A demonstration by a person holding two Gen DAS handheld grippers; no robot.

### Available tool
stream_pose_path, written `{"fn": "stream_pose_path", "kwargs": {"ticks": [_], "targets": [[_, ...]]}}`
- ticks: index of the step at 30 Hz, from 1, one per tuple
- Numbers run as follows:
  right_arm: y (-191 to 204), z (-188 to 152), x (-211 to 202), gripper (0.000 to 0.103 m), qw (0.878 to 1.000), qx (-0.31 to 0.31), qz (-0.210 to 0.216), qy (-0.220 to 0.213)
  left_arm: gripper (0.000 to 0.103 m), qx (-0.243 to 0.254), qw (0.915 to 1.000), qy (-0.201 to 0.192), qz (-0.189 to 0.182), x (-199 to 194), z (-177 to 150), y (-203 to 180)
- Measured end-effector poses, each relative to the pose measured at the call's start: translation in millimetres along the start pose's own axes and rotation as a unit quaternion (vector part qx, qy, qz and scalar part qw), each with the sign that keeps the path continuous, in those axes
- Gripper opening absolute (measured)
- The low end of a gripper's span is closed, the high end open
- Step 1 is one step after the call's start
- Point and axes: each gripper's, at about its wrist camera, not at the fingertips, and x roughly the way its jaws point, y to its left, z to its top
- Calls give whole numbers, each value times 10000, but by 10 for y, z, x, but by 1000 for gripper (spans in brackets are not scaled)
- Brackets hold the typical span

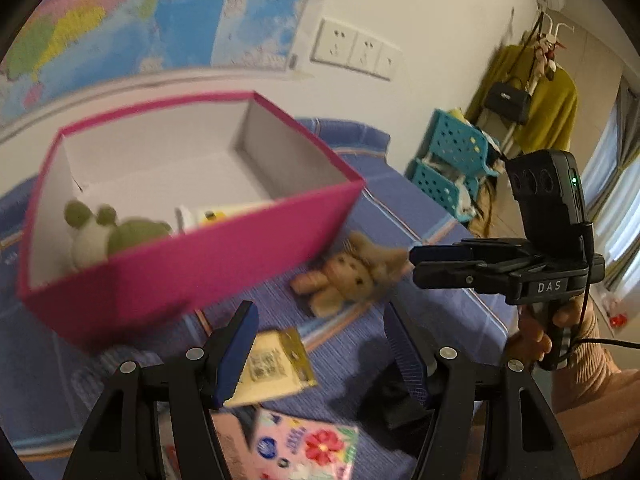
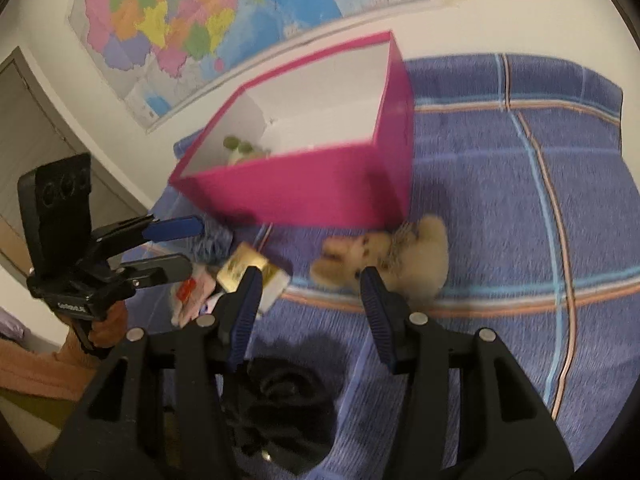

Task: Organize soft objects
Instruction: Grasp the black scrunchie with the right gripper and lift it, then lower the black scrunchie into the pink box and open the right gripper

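A pink box (image 1: 192, 264) with a white inside stands on the blue striped cloth (image 1: 400, 208); it also shows in the right wrist view (image 2: 304, 188). A green and white plush frog (image 1: 100, 232) and a yellow item lie inside it. A tan plush bunny (image 1: 352, 276) lies just right of the box, also in the right wrist view (image 2: 400, 256). My left gripper (image 1: 320, 344) is open above a yellow packet (image 1: 272, 364). My right gripper (image 2: 308, 304) is open, just short of the bunny. A black soft item (image 2: 288, 396) lies below it.
A flowery pink packet (image 1: 308, 444) lies at the near edge. Teal baskets (image 1: 452, 160) and a coat rack with yellow clothes (image 1: 536, 96) stand past the table's right end. A map (image 2: 200, 20) and wall sockets (image 1: 356, 48) are behind the box.
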Motion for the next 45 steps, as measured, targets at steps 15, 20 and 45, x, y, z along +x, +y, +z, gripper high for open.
{"fn": "stream_pose_path", "kwargs": {"ticks": [15,20,45], "targets": [[144,-627,337,69,9937,-321,138,1067,66,88,9970,627,-436,171,-452,-199],[151,-664,320,30,9946,-333,195,963,66,100,9958,750,-515,193,-511,-243],[822,679,-240,13,9859,-1498,109,-735,51,439,9978,-65,-496,74,227,-316]]}}
